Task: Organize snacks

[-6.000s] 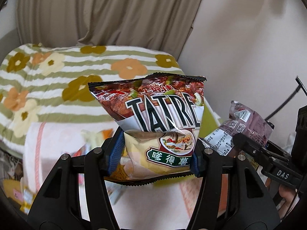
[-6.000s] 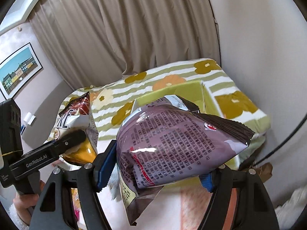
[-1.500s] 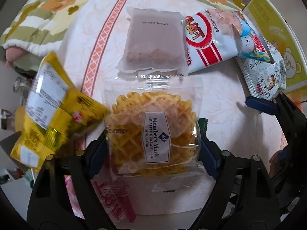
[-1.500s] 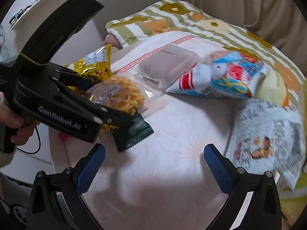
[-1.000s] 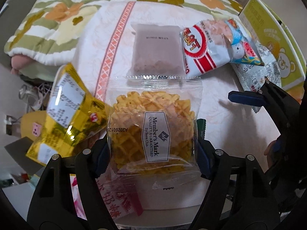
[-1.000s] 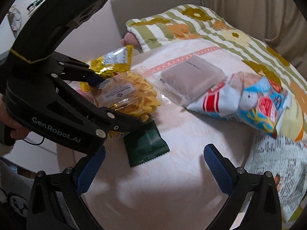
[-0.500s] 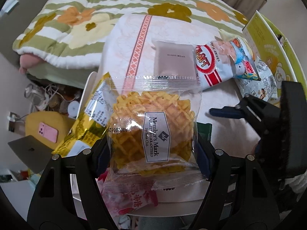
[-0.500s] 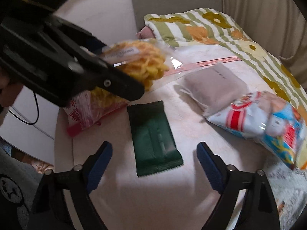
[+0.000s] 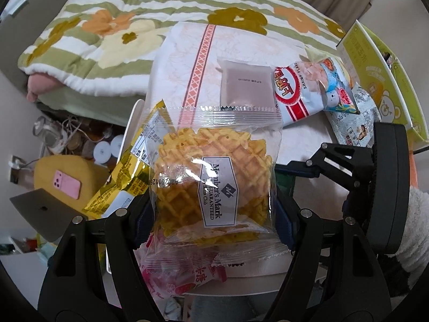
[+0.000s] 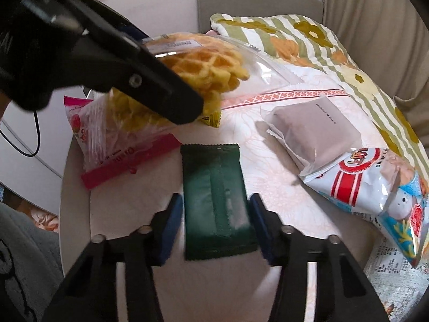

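Two snack packets are in the grippers, one each. Through the left wrist camera, the left gripper is clamped on a clear waffle packet, its blue pads pressed against the packet's two side edges, so the packet stands up in the middle of the view, clear of the table. At nine o'clock from it a yellow packet lies by the table edge; at six o'clock a pink packet shows under the waffles. At twelve o'clock a grey-brown packet lies flat on the pale cloth, with a red-and-white shrimp bag just beside it at one o'clock. Beyond the cloth lies a flowered quilt. At three o'clock the right gripper's black body crosses the view, its tips hidden behind the waffles.

Through the right wrist camera, the right gripper has just been closing, and its jaws now grip a dark green packet that lies flat on the cloth, a blue pad against each long edge. At eleven o'clock from it the left gripper holds the waffle packet above the pink packet. At two o'clock lies the grey-brown packet, and at three o'clock the shrimp bag.
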Demonstrator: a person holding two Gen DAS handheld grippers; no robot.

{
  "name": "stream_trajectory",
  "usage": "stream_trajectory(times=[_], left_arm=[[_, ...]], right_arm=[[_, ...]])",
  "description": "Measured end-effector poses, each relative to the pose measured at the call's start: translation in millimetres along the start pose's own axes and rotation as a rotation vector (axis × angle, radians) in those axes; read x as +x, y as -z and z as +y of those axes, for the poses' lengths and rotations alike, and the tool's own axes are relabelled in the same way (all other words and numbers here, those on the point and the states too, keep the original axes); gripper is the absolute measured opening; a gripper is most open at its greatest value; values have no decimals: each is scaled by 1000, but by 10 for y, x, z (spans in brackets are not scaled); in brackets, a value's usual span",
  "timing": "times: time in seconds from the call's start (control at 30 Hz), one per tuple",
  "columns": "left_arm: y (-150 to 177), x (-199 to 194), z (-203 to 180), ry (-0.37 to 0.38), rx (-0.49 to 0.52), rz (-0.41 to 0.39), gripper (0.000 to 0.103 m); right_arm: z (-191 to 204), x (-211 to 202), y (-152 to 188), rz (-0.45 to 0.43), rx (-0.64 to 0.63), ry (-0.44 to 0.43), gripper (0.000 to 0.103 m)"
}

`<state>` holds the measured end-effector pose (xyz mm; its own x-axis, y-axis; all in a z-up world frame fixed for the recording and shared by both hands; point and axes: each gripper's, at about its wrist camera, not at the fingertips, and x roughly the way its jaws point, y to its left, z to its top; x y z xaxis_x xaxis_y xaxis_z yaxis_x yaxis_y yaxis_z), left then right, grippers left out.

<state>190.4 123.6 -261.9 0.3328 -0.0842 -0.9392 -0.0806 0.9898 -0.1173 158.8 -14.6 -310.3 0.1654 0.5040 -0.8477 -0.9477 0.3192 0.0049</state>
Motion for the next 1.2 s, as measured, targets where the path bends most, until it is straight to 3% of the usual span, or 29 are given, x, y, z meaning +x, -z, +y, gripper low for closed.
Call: stream_trajectory(times=[0.33,0.73,1.0,1.2], left_arm=[[-47,-270,-33,30,20,-37,71],[-325,-979,-255,118,98,-173,71],[-663,-1237,-950,212,216,-246,71],[-853,-1239,-1743,261,291,-257,71]], right_arm=[[91,-391,81,-7,116,80,42],[-108,-1543,25,-99,404,289,42],[-427,-2415,312,-168,622,481,42],[-767,-2916,751,-155,727,604,42]])
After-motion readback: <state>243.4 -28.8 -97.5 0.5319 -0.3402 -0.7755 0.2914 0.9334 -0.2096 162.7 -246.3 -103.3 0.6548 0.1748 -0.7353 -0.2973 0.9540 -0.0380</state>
